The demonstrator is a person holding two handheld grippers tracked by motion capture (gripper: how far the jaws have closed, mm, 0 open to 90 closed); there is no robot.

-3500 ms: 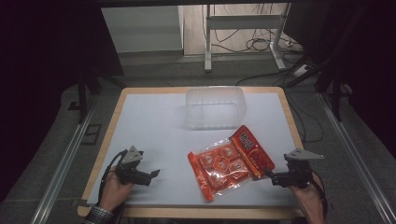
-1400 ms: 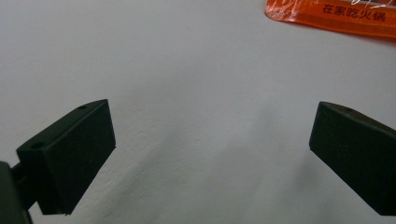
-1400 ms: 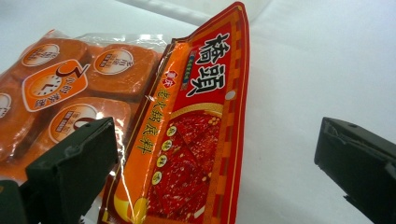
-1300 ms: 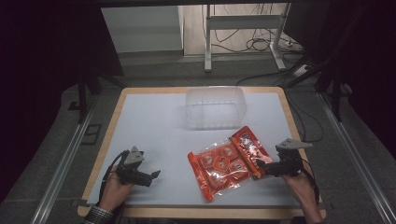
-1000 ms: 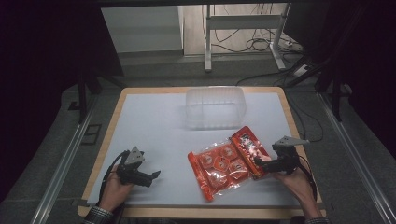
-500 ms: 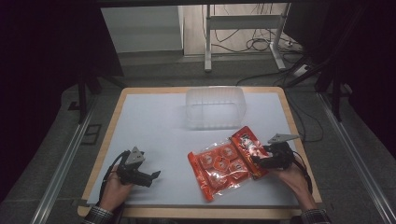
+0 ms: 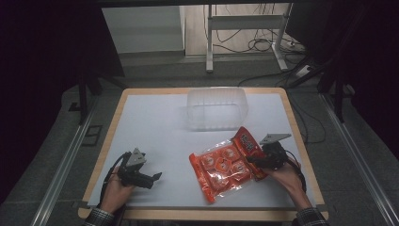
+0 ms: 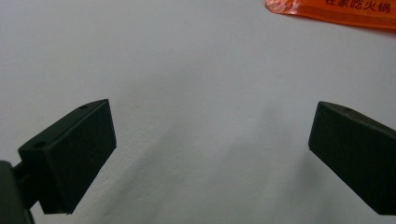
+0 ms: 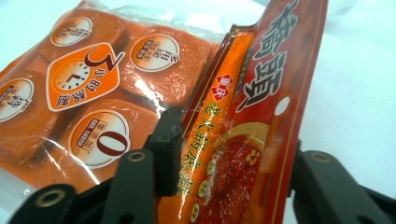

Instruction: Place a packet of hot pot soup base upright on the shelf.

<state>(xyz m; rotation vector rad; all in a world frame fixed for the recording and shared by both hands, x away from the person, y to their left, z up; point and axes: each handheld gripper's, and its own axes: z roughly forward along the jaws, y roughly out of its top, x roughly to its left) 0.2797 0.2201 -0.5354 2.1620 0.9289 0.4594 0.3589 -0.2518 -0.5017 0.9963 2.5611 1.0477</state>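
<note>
Surface: you work at a white table top (image 7: 155, 127) with a wooden rim, dark floor and cables beyond it.

Right claw: your right gripper (image 7: 256, 161) has come in from the table's right edge over the last few seconds and now sits at the right end of the orange snack bag (image 7: 225, 165). In the right gripper view the printed flap of the bag (image 9: 252, 140) stands up between the two jaws, one jaw on each face of it; they look closed on it or very nearly so.

Bag: most of it lies flat just to the left of that claw, with the round portions showing through the clear film.

Container: the clear plastic tub (image 7: 217, 108) stands beyond the claw, towards the far edge, just past the bag's top corner.

Left claw: your left gripper (image 7: 155, 176) has stayed put, well to the left of the bag, jaws wide apart over bare table (image 8: 196, 84), holding nothing.

Meaning: the approach looks finished; you likely have your pinch, so a lift towards the tub seems next. Watch that the thin flap doesn't slip.
</note>
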